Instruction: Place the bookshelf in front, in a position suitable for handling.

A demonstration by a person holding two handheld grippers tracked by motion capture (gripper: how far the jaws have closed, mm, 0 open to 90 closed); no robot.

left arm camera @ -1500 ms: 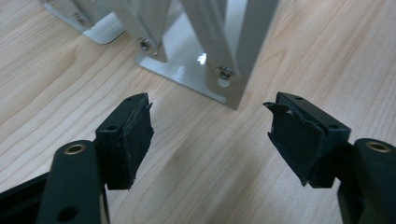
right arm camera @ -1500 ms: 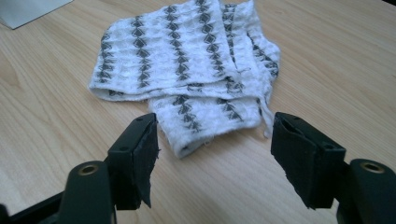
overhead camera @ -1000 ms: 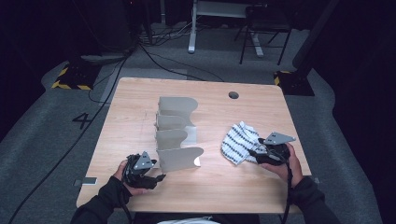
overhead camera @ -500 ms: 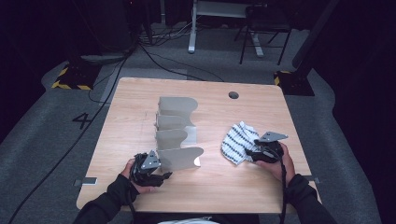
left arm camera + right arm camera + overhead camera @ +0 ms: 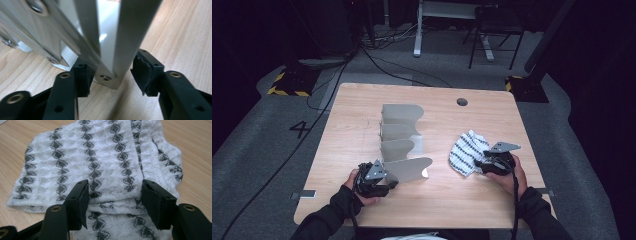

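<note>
The left gripper is closing its spread fingers around the rack's end panel; the right gripper is narrowing, unpinched, over the towel.

Your sleeves are dark. Your left gripper and right gripper are black, each topped with a grey three-cornered plate, trailing a black cable. Their black jaws carry brass-ringed holes and ribbed pads.

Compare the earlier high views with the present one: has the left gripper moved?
Yes. The left gripper has shifted right toward the grey file rack, its fingers closing around the front divider's edge.
</note>
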